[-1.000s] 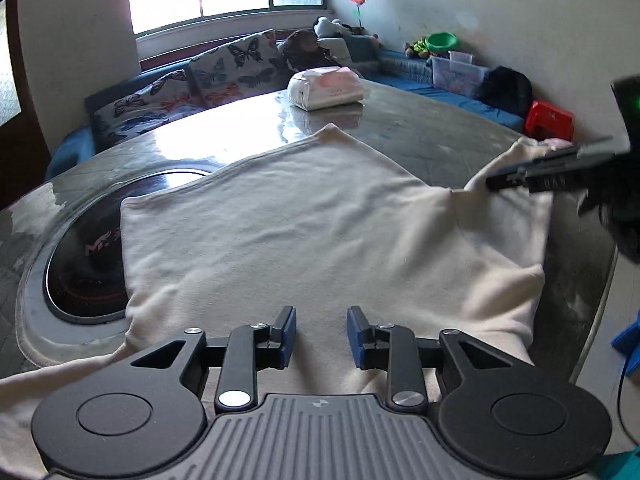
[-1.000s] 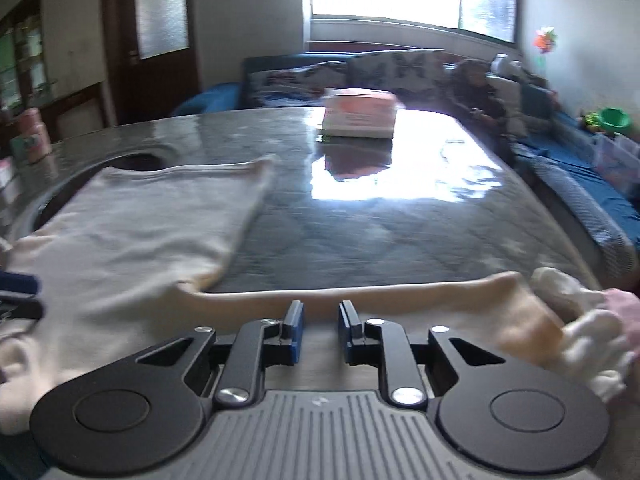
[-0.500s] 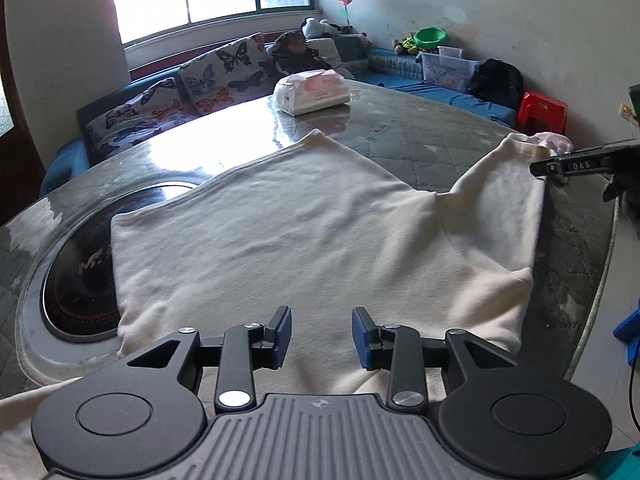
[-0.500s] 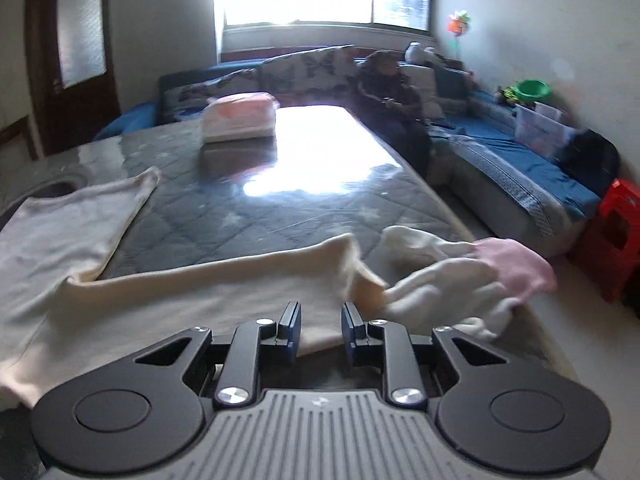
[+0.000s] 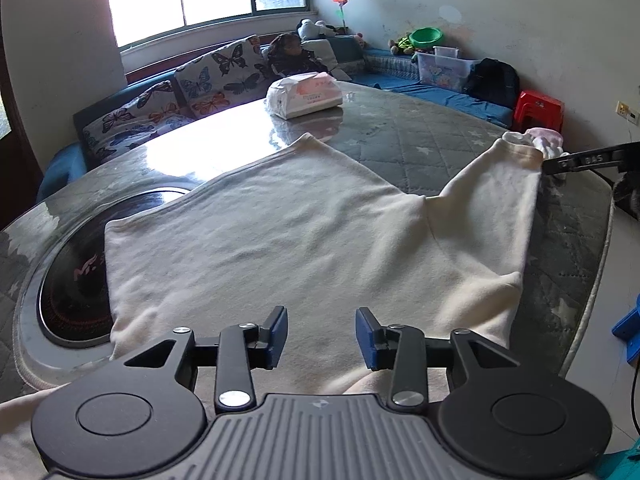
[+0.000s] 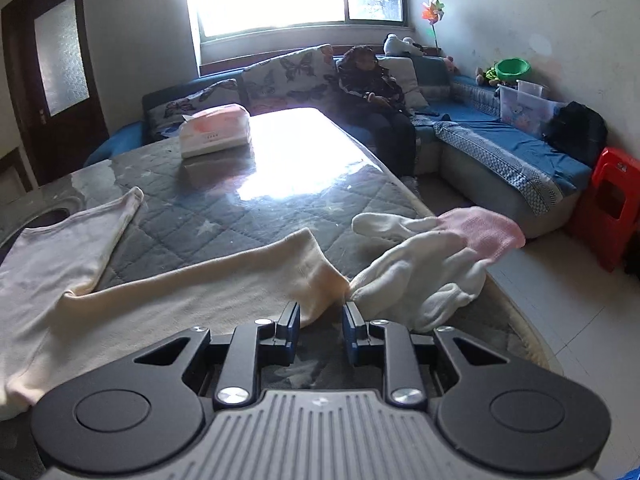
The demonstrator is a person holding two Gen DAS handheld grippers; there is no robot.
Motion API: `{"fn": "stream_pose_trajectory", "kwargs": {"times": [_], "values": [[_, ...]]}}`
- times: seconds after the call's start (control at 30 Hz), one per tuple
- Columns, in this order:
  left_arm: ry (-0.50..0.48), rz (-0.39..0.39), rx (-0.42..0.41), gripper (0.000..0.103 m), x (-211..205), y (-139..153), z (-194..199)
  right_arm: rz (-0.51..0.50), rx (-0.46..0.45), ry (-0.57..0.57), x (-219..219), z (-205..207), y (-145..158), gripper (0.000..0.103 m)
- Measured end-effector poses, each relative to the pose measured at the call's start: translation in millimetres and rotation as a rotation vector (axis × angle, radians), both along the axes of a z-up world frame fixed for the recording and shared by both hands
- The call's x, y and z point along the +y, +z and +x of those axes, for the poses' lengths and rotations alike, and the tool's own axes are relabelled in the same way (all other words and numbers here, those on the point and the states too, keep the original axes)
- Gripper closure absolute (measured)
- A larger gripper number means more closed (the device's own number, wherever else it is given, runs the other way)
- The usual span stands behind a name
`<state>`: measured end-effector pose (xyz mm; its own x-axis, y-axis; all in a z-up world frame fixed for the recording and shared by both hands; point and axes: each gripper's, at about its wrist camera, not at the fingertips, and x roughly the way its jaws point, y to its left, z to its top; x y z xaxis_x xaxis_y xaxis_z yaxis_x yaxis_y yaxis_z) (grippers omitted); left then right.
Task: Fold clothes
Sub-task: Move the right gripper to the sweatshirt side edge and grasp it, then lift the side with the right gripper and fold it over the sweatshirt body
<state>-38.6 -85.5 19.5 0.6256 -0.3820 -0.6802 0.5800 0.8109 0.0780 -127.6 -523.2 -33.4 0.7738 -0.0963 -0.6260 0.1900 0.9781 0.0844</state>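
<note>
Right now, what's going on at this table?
A person with a gripper in each hand is folding a cream long-sleeved top spread flat on the grey quilted table. The left gripper hovers open over the near edge. The right gripper is open at the sleeve cuff, beside a white and pink glove. Nothing is gripped yet.
</note>
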Motion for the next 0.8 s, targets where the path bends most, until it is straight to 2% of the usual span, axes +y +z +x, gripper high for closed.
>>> {"fn": "stream_pose_trajectory", "kwargs": {"times": [0.1, 0.4, 0.53, 0.67, 0.8], "values": [[0.003, 0.004, 0.003, 0.062, -0.4, -0.7, 0.8, -0.010, 0.000, -0.007, -2.2, -3.9, 2.1, 0.076], [-0.011, -0.001, 0.012, 0.059, -4.1, -2.7, -1.4, -0.067, 0.045, -0.134, -18.8, -15.1, -7.6, 0.076], [-0.023, -0.019, 0.017, 0.057, -6.9, -0.5, -3.3, 0.003, -0.008, -0.067, -5.9, -18.3, 3.6, 0.075], [-0.032, -0.028, 0.022, 0.051, -11.9, -0.5, -5.6, 0.038, -0.005, 0.009, 15.3, -7.8, -0.7, 0.072], [-0.038, -0.034, 0.025, 0.044, -14.7, -1.0, -8.6, 0.087, 0.017, -0.022, 16.1, 6.5, -11.8, 0.072]]}}
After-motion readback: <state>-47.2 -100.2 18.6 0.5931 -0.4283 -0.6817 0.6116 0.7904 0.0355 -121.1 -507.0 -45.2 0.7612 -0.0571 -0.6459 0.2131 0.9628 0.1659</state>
